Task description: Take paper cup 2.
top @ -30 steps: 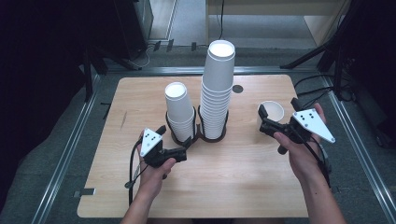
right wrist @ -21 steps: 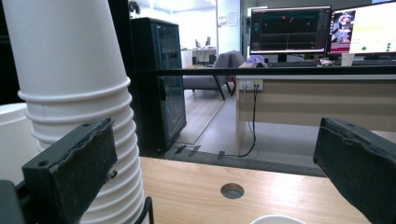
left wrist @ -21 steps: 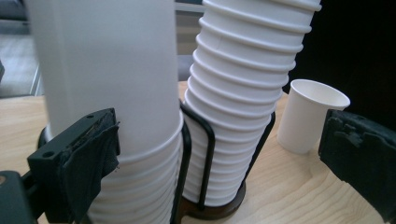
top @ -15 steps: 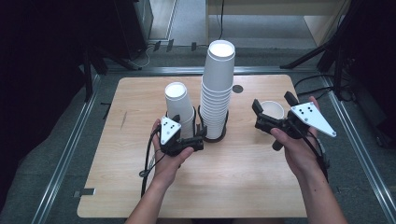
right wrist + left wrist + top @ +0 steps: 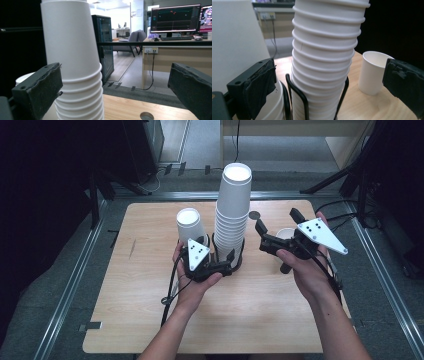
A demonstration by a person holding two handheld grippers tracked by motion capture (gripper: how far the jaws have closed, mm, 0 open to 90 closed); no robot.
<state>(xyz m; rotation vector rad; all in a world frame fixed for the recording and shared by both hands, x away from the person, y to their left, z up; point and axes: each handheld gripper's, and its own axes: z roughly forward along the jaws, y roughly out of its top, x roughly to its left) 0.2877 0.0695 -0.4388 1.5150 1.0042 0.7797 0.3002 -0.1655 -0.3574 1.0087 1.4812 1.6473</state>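
Note:
A tall stack of white paper cups (image 5: pixel 233 215) stands in a black wire holder (image 5: pixel 239 261) at mid-table. A shorter stack (image 5: pixel 189 224) stands just left of it. My left gripper (image 5: pixel 227 265) is open, its jaws on either side of the tall stack's (image 5: pixel 324 57) lower part and the wire holder (image 5: pixel 304 100). My right gripper (image 5: pixel 276 220) is open and raised to the right of the tall stack, with that stack (image 5: pixel 72 62) close to its left jaw. A single white cup (image 5: pixel 286 235) stands on the table behind the right hand, and is also in the left gripper view (image 5: pixel 372 72).
The wooden table (image 5: pixel 150 285) has a round hole (image 5: pixel 254 215) behind the stacks. Metal rails (image 5: pixel 75 285) run along the floor at both sides. Beyond the table stand a desk with monitors (image 5: pixel 175 18) and a dark cabinet (image 5: pixel 105 40).
My left gripper has moved right and forward from the table's left front to the base of the tall stack. My right gripper has shifted left and risen slightly, staying open.

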